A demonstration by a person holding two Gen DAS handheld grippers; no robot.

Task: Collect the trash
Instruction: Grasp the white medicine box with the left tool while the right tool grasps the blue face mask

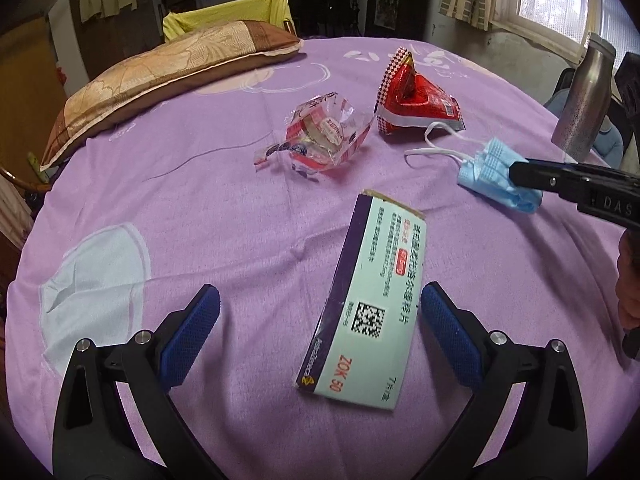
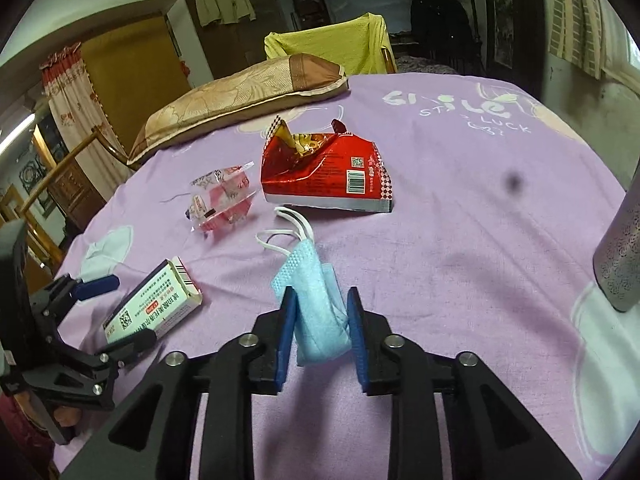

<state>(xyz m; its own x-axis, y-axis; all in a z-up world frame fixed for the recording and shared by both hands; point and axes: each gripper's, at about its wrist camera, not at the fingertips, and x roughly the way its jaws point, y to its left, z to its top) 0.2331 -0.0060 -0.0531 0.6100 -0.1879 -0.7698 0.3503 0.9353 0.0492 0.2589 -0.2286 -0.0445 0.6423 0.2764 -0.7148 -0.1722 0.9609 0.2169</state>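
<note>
A white and purple medicine box (image 1: pixel 368 304) lies on the purple sheet between the wide-open fingers of my left gripper (image 1: pixel 320 304); it also shows in the right wrist view (image 2: pixel 154 306). A crumpled blue face mask (image 2: pixel 316 308) sits between the blue pads of my right gripper (image 2: pixel 320 300), which is closed around it; in the left wrist view the mask (image 1: pixel 492 172) is at the right gripper's tip. A red snack bag (image 1: pixel 412 96) and a clear plastic wrapper (image 1: pixel 320 136) lie farther back.
A brown patterned pillow (image 1: pixel 160 76) lies at the far left of the bed. A metal flask (image 1: pixel 584 100) stands at the right edge. A yellow-covered chair (image 2: pixel 336 40) is behind the bed. The left gripper shows at the left of the right wrist view (image 2: pixel 108 308).
</note>
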